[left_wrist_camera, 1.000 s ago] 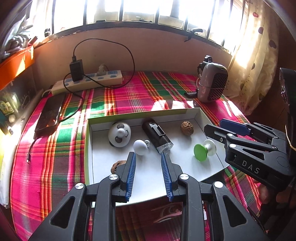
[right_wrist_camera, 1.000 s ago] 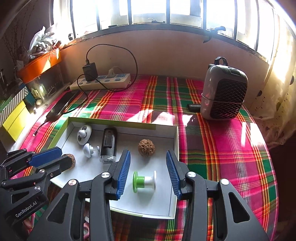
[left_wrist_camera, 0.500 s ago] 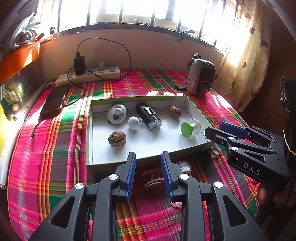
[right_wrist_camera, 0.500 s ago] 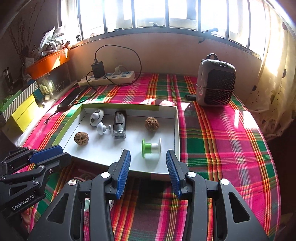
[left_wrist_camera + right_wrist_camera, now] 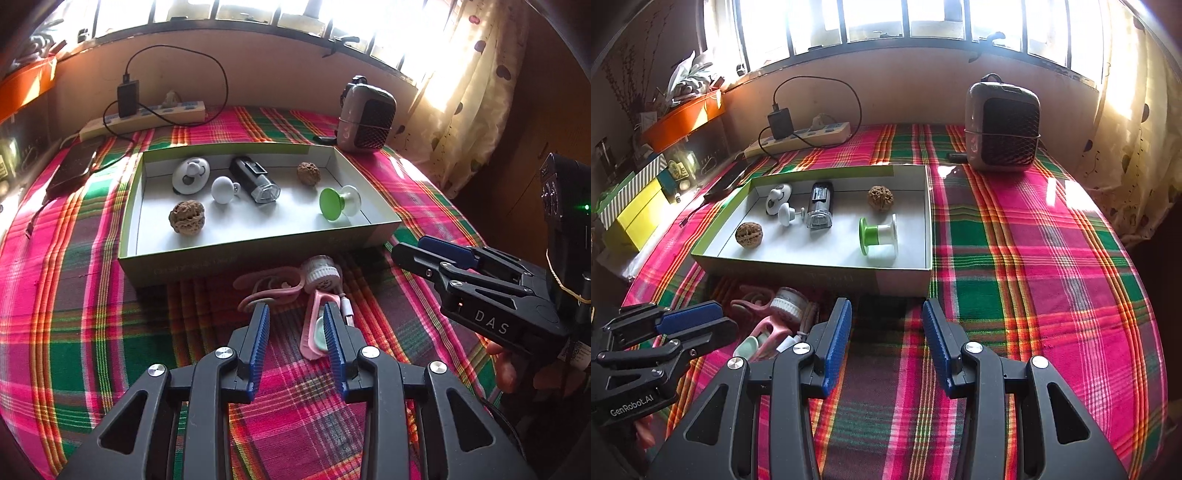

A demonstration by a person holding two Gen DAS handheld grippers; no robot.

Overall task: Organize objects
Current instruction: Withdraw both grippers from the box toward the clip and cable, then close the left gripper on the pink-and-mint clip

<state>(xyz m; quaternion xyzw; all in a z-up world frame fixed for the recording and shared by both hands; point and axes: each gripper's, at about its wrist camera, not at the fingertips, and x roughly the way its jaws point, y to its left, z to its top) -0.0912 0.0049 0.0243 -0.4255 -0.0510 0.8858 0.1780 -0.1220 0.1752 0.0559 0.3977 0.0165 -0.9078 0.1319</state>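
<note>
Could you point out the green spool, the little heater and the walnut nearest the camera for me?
green spool [image 5: 868,235]: right wrist view, on its green flange.
heater [image 5: 1010,134]: right wrist view, on the dark front grille.
near walnut [image 5: 186,216]: left wrist view, middle of its shell.

Woven plaid tablecloth [image 5: 92,302], matt cardboard box [image 5: 258,254]

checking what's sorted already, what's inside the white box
Inside the white box: two walnuts, a round white gadget, a white knob, a black bike light, a green-and-white spool. The floor beneath them is hidden.
</note>
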